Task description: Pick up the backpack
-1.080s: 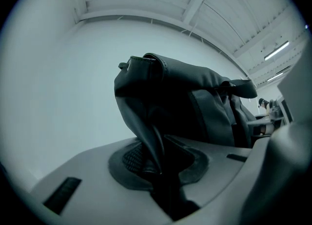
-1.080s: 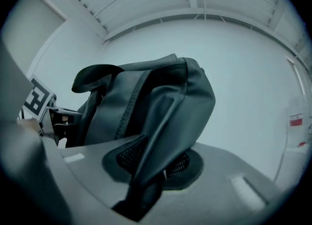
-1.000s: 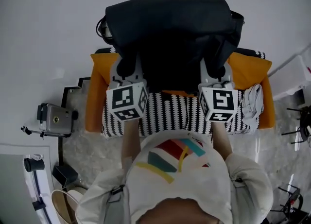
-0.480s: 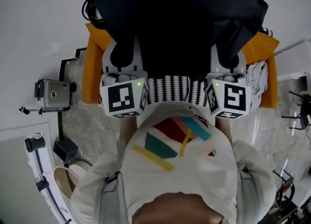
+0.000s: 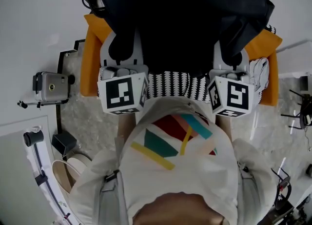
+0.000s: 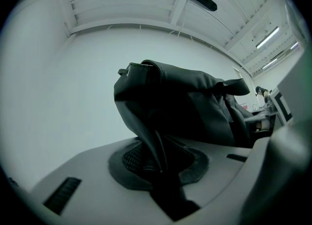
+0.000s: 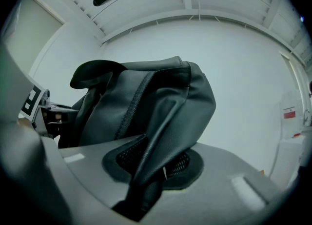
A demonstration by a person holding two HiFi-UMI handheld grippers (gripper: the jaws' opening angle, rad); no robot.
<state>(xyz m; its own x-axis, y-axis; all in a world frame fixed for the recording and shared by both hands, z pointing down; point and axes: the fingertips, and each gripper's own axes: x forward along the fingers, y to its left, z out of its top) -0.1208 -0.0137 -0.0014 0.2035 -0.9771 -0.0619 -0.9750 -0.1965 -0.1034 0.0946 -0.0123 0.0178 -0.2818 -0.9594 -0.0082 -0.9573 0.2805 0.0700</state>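
Left gripper (image 6: 157, 163): jaws narrow, pinching a fold of the black backpack (image 5: 180, 14).
Right gripper (image 7: 148, 173): jaws narrow, clamped on another fold.
Backpack: stretches ahead of both jaws and between them, over the orange armchair (image 5: 88, 58).

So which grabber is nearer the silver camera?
The left gripper: the silver camera sits on its side, while the right gripper is across the backpack.
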